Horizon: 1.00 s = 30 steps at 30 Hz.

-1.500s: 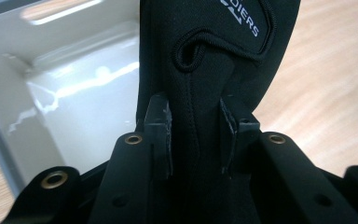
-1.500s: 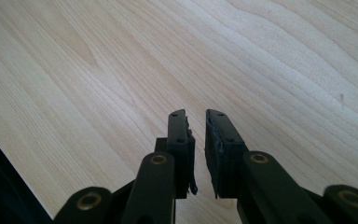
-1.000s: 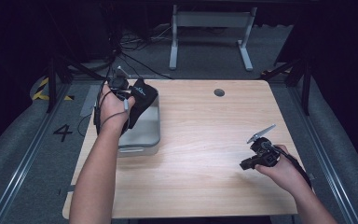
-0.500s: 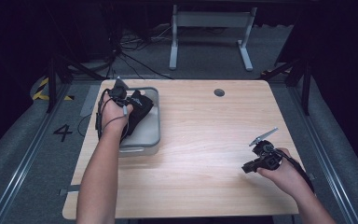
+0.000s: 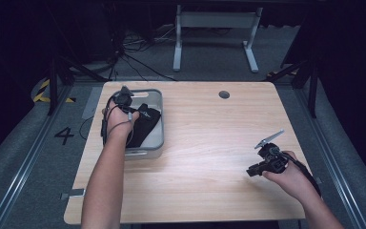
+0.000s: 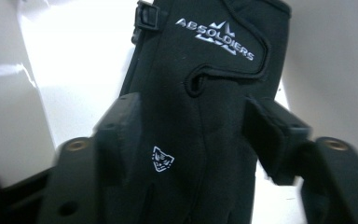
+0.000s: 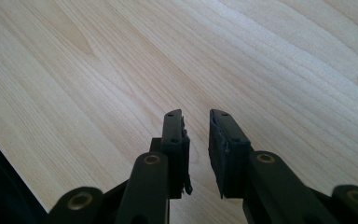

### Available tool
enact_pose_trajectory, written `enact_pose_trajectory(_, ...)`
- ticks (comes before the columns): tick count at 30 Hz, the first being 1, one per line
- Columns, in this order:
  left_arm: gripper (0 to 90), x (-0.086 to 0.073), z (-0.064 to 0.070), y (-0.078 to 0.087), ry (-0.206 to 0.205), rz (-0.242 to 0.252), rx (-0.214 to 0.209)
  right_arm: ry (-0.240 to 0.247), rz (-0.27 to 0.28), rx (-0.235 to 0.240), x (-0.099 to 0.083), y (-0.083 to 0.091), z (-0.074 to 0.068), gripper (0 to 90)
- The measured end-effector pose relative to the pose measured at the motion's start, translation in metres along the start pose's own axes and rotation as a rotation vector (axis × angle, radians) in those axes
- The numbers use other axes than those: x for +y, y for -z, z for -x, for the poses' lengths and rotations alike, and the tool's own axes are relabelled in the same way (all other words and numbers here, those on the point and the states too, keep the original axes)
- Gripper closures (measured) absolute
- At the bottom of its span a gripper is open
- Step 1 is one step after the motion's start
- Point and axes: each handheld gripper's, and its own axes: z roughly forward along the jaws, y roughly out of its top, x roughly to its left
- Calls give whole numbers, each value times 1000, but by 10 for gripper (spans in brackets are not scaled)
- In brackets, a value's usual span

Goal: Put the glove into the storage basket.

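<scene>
Item: black glove (image 6: 200, 116), soft, light, limp; lies in grey tray (image 5: 158, 125), between spread left tongs (image 6: 196, 126). Best hold: mid-back fabric. Right tongs (image 7: 196, 140) slightly apart, empty, over tabletop (image 7: 121, 70).

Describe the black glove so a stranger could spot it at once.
Start at the wooden table and find the grey bin near its far left corner. The black glove lies inside it, under the left hand-held gripper, whose jaws stand either side of it. It is the table's one dark fabric item, printed ABSOLDIERS in white on the cuff.
</scene>
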Motion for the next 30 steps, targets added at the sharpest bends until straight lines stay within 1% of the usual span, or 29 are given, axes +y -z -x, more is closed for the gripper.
enact_pose_trajectory(1, 372, 0, 1, 3, -3, 15, -1, 2, 0, -2, 0, 0, 0, 762)
enact_pose_trajectory(4, 353, -2, 4, 11, -39, 38, 9, 10, -1, -1, 2, -1, 0, 758)
enact_pose_trajectory(5, 354, -3, 5, 14, -44, 49, 6, 7, 0, 0, 3, -2, -1, 755)
enact_pose_trajectory(11, 356, -7, 23, 28, -103, 76, 1, 23, 11, -1, 9, -1, -1, 752)
enact_pose_trajectory(15, 362, -11, 36, 38, -149, 97, -23, 31, 31, -6, 12, 3, 1, 740)
enact_pose_trajectory(17, 366, -13, 42, 41, -168, 99, -33, 24, 38, -13, 14, 4, 3, 735)
enact_pose_trajectory(19, 369, -15, 47, 44, -180, 106, -44, 22, 42, -23, 15, 5, 6, 727)
enact_pose_trajectory(22, 373, -20, 54, 52, -201, 122, -65, 21, 49, -21, 16, 6, 8, 726)
enact_pose_trajectory(23, 373, -22, 56, 54, -212, 124, -71, 27, 55, -23, 17, 7, 9, 724)
enact_pose_trajectory(26, 372, -30, 65, 63, -257, 126, -89, 31, 70, -24, 20, 10, 11, 717)
enact_pose_trajectory(27, 372, -34, 68, 67, -270, 133, -93, 36, 75, -26, 20, 10, 12, 711)
enact_pose_trajectory(28, 370, -39, 71, 71, -289, 140, -107, 42, 79, -26, 21, 11, 13, 710)
enact_pose_trajectory(30, 370, -47, 75, 77, -311, 138, -122, 57, 93, -27, 20, 13, 14, 705)
